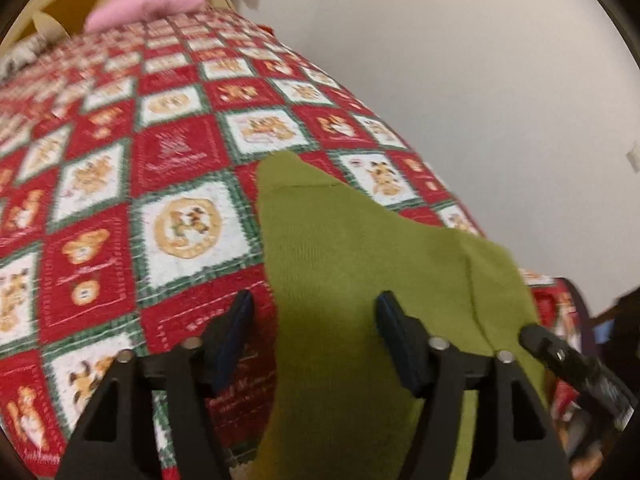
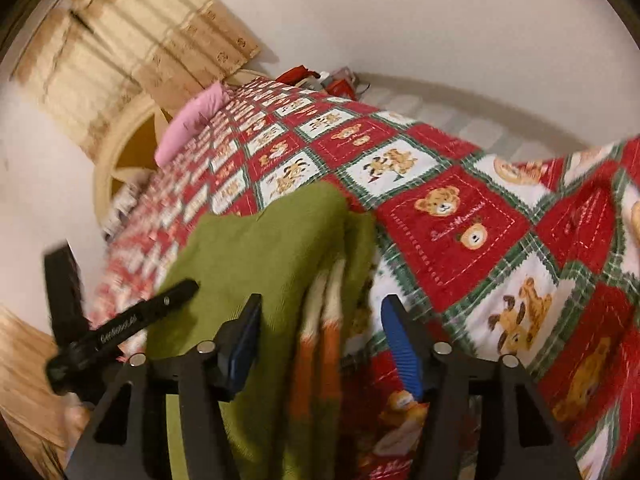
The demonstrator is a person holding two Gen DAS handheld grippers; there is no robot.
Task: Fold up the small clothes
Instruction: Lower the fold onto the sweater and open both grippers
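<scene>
A small olive-green knitted garment (image 1: 360,264) is lying on a bed that is wearing a red, white and green patchwork quilt with teddy-bear squares (image 1: 120,184), and it is resting near the foot edge of the bed, close to the corner beside the white wall (image 1: 460,60). In the right wrist view the same garment (image 2: 260,256) is showing an orange and cream striped part (image 2: 324,320) that is coming out from under its green layer. The left gripper (image 1: 316,328) is hanging over the near part of the garment with its jaws standing wide apart; the green cloth is lying between them and under the right-side finger, but the pads are not pressing on it. The right gripper (image 2: 322,332) is also having its jaws wide, with the striped edge of the garment between them and not pinched. In each wrist view, one black finger of the other gripper is reaching in over the side of the green cloth. At the head end of the bed a soft pink cushion (image 2: 192,124) is sitting on the quilt, in front of a cream wooden headboard (image 2: 128,148). A beige patterned curtain (image 2: 132,48) is hanging behind it. Both pictures are blurred, so the finer details of the garment are not clear.
</scene>
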